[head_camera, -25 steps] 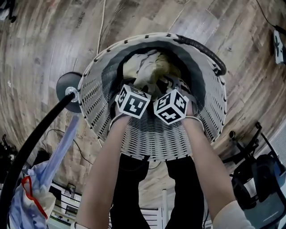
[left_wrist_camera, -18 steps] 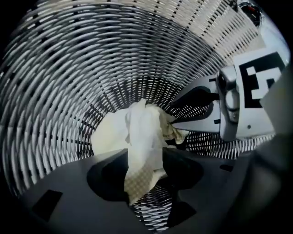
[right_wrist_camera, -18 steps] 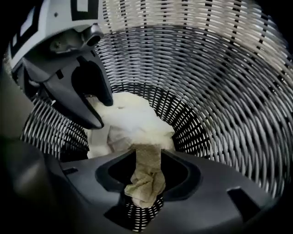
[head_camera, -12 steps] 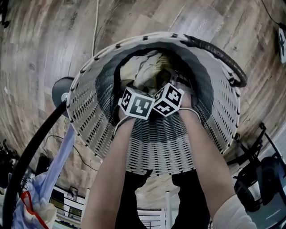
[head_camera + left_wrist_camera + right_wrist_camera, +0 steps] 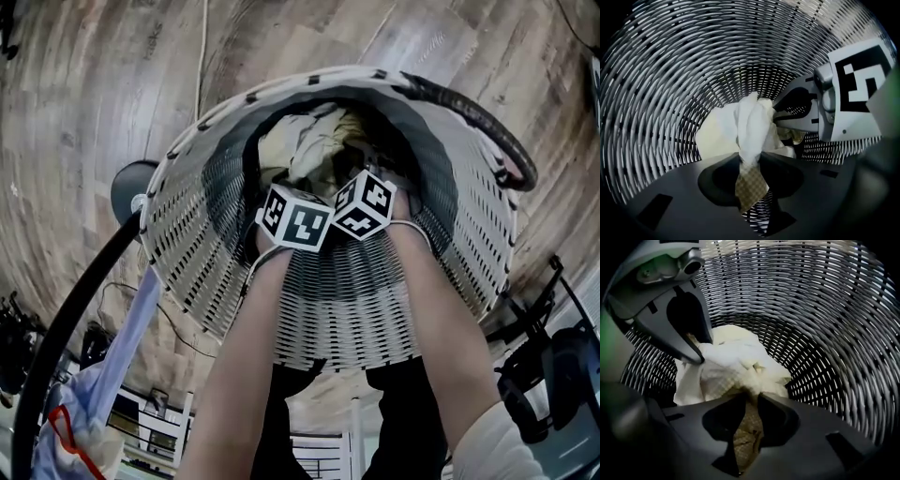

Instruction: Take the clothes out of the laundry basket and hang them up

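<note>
A white wicker laundry basket [image 5: 342,314] stands on the wood floor, with pale cream and white clothes [image 5: 305,150] bunched at its bottom. Both arms reach down inside; in the head view I see only the marker cubes, left [image 5: 295,217] and right [image 5: 364,204], side by side above the pile. My left gripper [image 5: 751,164] has just been closing, and a fold of the pale checked garment [image 5: 750,126] is pinched between its jaws. My right gripper [image 5: 749,404] has also been closing and is shut on the same pile [image 5: 736,362]. Each gripper shows in the other's view, right next to it.
A black stand pole with a round base [image 5: 131,187] rises at the left, with a light blue garment [image 5: 89,398] beside it. A black hose [image 5: 478,117] lies along the basket's right rim. Dark equipment [image 5: 553,375] stands at lower right. A cable [image 5: 202,56] runs over the floor.
Both marker cubes have sunk deeper into the basket and now sit closer together. The basket fills more of the head view.
</note>
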A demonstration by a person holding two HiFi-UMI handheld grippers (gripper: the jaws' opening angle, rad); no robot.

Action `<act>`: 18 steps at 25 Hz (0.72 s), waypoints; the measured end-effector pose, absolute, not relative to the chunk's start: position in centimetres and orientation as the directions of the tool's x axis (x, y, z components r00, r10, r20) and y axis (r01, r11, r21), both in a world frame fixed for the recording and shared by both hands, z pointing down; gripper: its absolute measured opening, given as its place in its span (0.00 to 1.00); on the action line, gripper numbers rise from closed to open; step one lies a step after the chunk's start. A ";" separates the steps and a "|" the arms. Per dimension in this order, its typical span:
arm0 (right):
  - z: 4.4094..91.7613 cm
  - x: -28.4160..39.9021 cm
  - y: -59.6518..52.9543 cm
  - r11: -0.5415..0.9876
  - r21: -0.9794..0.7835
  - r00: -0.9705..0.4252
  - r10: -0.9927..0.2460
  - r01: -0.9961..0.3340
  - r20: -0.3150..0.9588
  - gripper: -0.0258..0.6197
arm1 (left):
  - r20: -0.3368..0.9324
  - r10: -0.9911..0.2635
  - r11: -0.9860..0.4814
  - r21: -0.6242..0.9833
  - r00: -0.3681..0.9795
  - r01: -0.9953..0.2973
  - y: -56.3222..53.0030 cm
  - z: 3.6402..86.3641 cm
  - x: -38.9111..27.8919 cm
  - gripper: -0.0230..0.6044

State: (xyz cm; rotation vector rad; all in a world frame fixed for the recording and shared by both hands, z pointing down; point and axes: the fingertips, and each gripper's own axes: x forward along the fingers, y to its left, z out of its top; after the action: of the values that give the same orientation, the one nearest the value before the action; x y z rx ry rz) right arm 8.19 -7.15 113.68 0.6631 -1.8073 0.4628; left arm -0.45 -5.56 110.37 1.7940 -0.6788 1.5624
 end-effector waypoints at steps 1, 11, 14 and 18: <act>113.6 8.4 -7.1 0.760 0.011 -0.237 -0.216 -0.650 0.947 0.16 | 0.988 0.036 -0.649 0.139 0.152 -0.748 -5.6 110.4 -0.5 0.26; 111.3 8.5 -6.5 0.720 -0.034 -0.254 -0.200 -0.693 0.946 0.09 | 0.988 0.022 -0.648 0.130 0.152 -0.751 -5.4 109.0 -0.6 0.13; 110.1 8.6 -6.0 0.710 -0.044 -0.255 -0.193 -0.703 0.948 0.09 | 0.988 0.017 -0.631 0.128 0.152 -0.765 -5.1 108.0 -0.8 0.12; 108.1 8.8 -5.3 0.693 -0.051 -0.250 -0.189 -0.719 0.950 0.08 | 0.986 0.005 -0.590 0.139 0.169 -0.795 -5.1 106.0 -0.7 0.11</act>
State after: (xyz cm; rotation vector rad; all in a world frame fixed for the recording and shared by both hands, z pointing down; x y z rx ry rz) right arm 8.83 -5.29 108.07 0.7214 -1.7895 0.5936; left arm -0.72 -5.08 106.02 1.7665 -0.7526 1.4927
